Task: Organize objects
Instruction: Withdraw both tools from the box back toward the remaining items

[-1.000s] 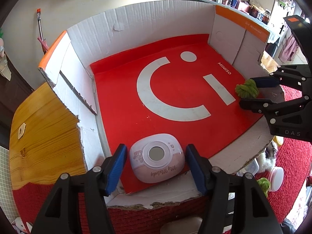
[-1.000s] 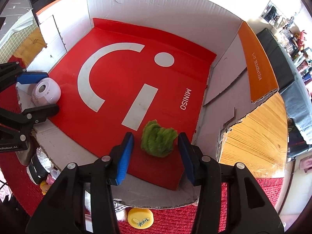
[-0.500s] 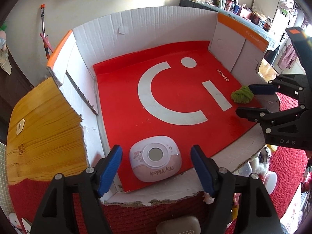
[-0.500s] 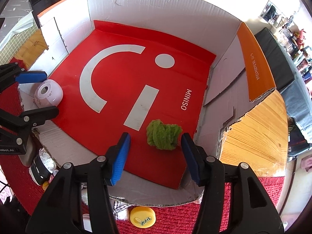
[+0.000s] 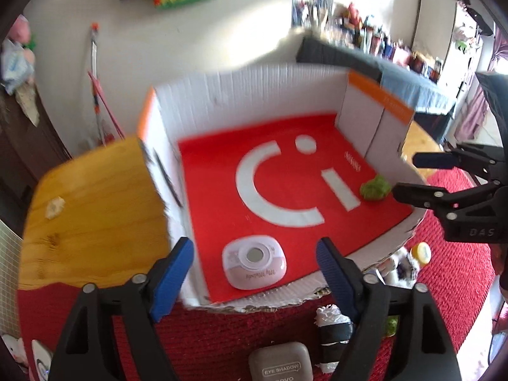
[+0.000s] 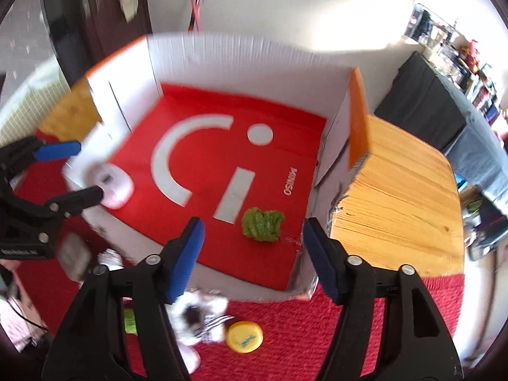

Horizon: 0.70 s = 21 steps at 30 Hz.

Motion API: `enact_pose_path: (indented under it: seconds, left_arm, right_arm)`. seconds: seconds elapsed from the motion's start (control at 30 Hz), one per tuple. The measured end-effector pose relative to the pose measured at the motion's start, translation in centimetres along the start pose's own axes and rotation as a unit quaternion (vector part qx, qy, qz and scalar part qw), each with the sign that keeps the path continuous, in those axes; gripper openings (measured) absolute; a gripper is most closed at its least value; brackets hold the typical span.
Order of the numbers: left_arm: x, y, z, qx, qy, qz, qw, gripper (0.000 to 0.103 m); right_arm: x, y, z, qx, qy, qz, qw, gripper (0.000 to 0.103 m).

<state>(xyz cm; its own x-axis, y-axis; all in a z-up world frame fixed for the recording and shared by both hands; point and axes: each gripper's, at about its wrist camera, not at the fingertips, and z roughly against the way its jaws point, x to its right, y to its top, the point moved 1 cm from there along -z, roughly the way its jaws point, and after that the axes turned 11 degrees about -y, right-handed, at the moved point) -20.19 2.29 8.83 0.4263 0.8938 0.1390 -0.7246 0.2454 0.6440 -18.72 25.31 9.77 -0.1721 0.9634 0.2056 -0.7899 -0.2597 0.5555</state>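
A pink rounded case [image 5: 253, 266] lies on the red floor of a cut-open cardboard box [image 5: 241, 95], near its front edge. My left gripper [image 5: 254, 279] is open and empty, held just in front of and above the case. A green fuzzy bundle [image 6: 262, 224] lies on the red floor near the box's right wall; it also shows in the left wrist view [image 5: 375, 188]. My right gripper [image 6: 254, 257] is open and empty, just short of the bundle. Each gripper shows in the other's view, the right [image 5: 409, 174] and the left [image 6: 76, 171].
The box stands on a wooden table [image 6: 393, 190] over a red rug [image 5: 451, 254]. On the rug in front lie a grey eye-shadow case [image 5: 279, 362], a black-and-white roll [image 5: 333, 327], a yellow lid [image 6: 243, 336] and a furry black-and-white item [image 6: 197, 314].
Both grippers have opened wider and drawn back and up from the box, leaving the pink case and the green bundle lying on the red floor.
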Motion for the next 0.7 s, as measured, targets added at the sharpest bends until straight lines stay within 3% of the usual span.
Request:
enact_pose_path:
  seconds: [0.17,0.33,0.53,0.7]
  left_arm:
    - [1.4,-0.6,3.8,0.066,0.034,-0.022,0.9970,0.090]
    - [2.9,-2.8,7.6,0.146,0.082,-0.034,0.9852,0.100]
    - [4.2,-6.3,10.8,0.197,0.078,-0.017,0.9772,0.103]
    - [5.0,-9.6,12.2,0.213,0.056,0.006,0.9754,0.103]
  right_arm:
    - [0.2,-0.2,3.2,0.079,-0.025,-0.015,0.996,0.074]
    - [0.7,-2.2,8.2,0.158,-0.029,-0.045,0.986,0.083]
    - [-0.1,-6.9,11.8,0.232,-0.060,-0.069,0.968,0.094]
    - [-1.3,-10.6,13.4,0.258,-0.057,-0.085,0.961,0.097]
